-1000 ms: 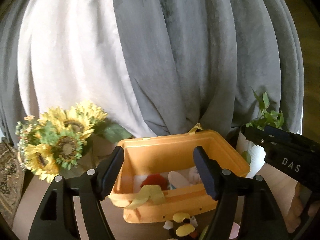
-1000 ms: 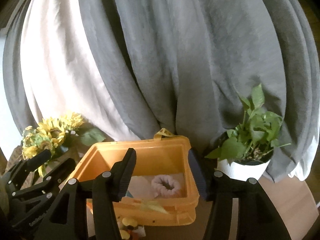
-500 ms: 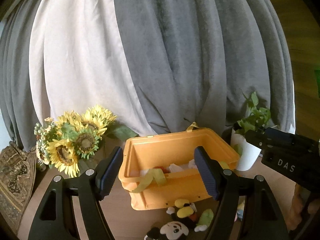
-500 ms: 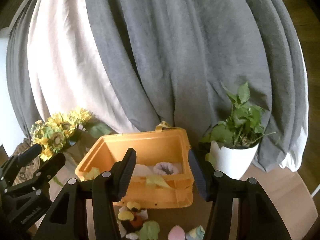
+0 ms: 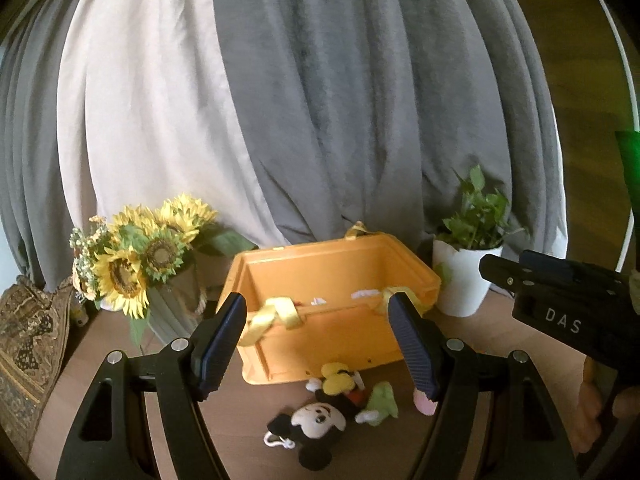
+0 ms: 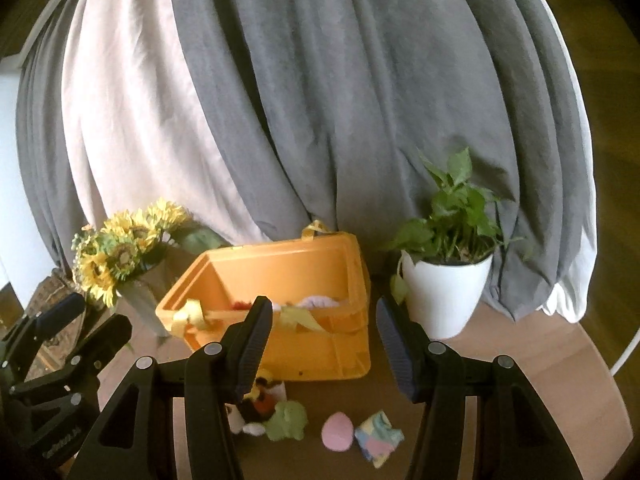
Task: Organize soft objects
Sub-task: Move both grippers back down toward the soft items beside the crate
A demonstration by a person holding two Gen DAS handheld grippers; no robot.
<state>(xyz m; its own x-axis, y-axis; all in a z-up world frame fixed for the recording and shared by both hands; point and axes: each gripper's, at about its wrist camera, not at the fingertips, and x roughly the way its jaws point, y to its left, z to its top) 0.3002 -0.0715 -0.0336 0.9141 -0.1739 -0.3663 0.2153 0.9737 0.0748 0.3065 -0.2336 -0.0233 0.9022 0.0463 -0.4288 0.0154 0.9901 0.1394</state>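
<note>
Here soft toys (image 6: 338,430) lie just before the orange bin (image 6: 280,320)

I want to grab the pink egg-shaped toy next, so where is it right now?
In the right wrist view, the pink egg toy lies on the table in front of the orange bin, between the green plush and the pastel patchwork block.

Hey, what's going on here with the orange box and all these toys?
A person holds a two-finger gripper in each hand, sorting soft toys into an orange crate on a wooden table. Both the left gripper and the right gripper are open and empty, facing the crate. A few soft things already lie inside. A mouse plush, a green plush, a pink egg-shaped toy and a pastel cube wait in front.
</note>
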